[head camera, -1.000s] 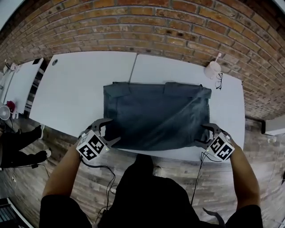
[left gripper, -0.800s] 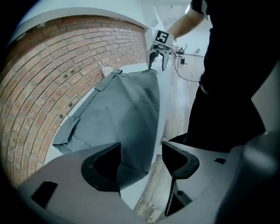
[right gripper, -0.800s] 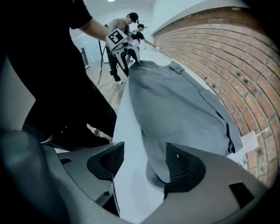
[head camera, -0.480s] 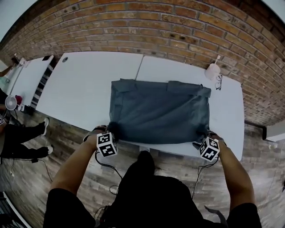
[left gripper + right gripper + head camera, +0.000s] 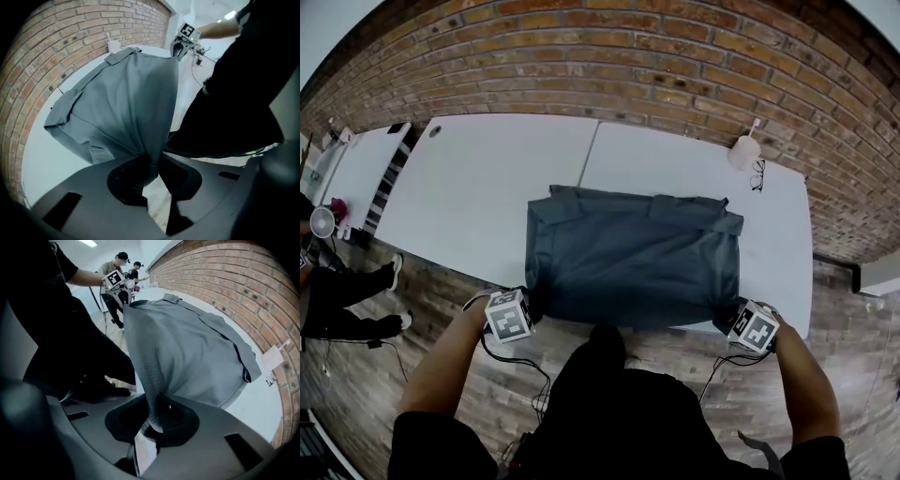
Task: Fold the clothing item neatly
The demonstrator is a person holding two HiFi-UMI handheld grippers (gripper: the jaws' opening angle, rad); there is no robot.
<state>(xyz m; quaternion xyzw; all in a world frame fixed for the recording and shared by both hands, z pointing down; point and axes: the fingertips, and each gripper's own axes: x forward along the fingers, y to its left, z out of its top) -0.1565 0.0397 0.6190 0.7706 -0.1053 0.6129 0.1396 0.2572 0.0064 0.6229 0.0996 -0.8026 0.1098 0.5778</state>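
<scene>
Head view: slate-grey garment (image 5: pixel 633 258) lies spread as a wide rectangle on the white table (image 5: pixel 478 178). Its near edge sits at the table's front edge, with folded flaps along the far edge. Left gripper (image 5: pixel 530 305) is at the near-left corner, right gripper (image 5: pixel 729 321) at the near-right corner, and both touch the cloth. White cup (image 5: pixel 744 150) and glasses (image 5: pixel 758 174) are at the far right of the table, well apart from the garment. Brick wall (image 5: pixel 675 52) runs behind the table. A seated person's legs (image 5: pixel 342 300) show at the left edge, on the wooden floor.

Left gripper view: left gripper (image 5: pixel 152 168) has its jaws closed tight on a bunched corner of the garment (image 5: pixel 126 89). The cloth fans out taut from the pinch toward the far side. Right gripper (image 5: pixel 180 44) is visible at the opposite corner, also on the cloth. Cup (image 5: pixel 113 45) stands by the brick wall (image 5: pixel 65 47). The operator's dark clothing (image 5: pixel 243 84) fills the right side.

Right gripper view: right gripper (image 5: pixel 152 420) is clamped on the other near corner, with a twisted strip of garment (image 5: pixel 187 348) running down between its jaws. Left gripper (image 5: pixel 119 289) holds the far end of the same edge. Cup (image 5: pixel 273 357) is near the wall (image 5: pixel 225 273). Two people (image 5: pixel 119 268) stand in the background.
</scene>
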